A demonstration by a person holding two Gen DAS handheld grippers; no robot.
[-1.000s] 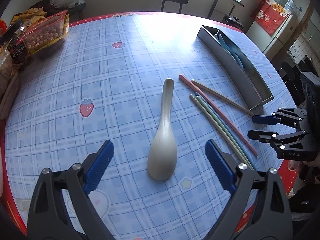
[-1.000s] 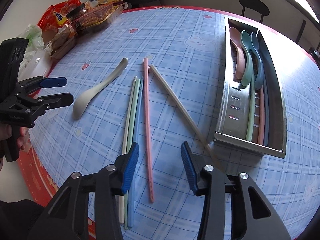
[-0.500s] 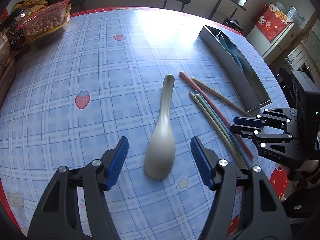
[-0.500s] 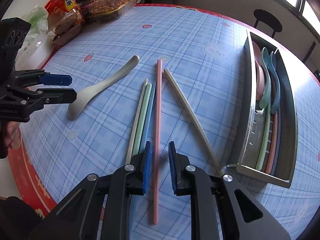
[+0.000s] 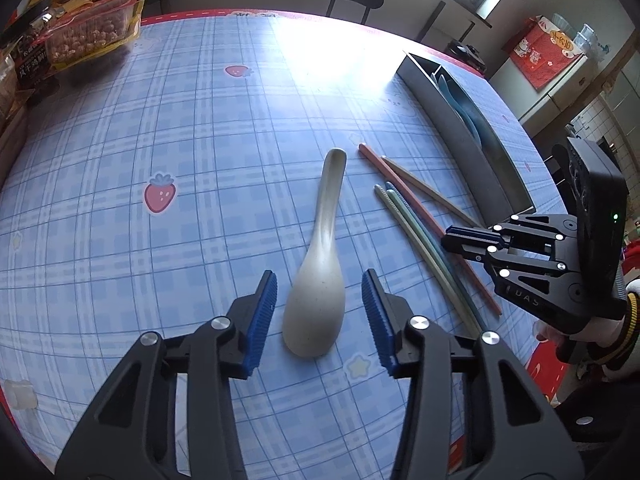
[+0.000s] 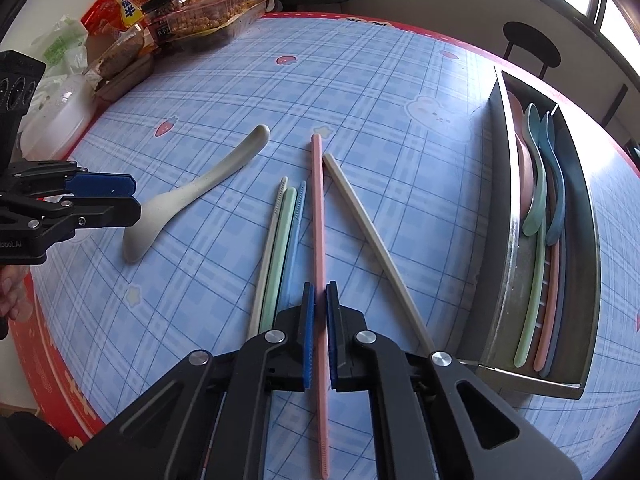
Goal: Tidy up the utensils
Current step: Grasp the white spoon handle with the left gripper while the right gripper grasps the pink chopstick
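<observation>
Our right gripper (image 6: pixel 320 336) now clamps the pink chopstick (image 6: pixel 318 216); our left gripper (image 5: pixel 318 316), narrower than before, is closing around the untouched cream spoon (image 5: pixel 318 280)

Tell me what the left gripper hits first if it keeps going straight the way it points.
Probably the bowl of the cream spoon, lying between the closing jaws of the left gripper, untouched by the pads; depth is uncertain.

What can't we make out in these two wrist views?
- Metal tray interior: left wrist view, near wall hides most contents.
- Pink chopstick middle: right wrist view, right gripper covers it.
- Snack packets: labels too small in both views.
- Green chopstick near end: behind the gripper.
</observation>
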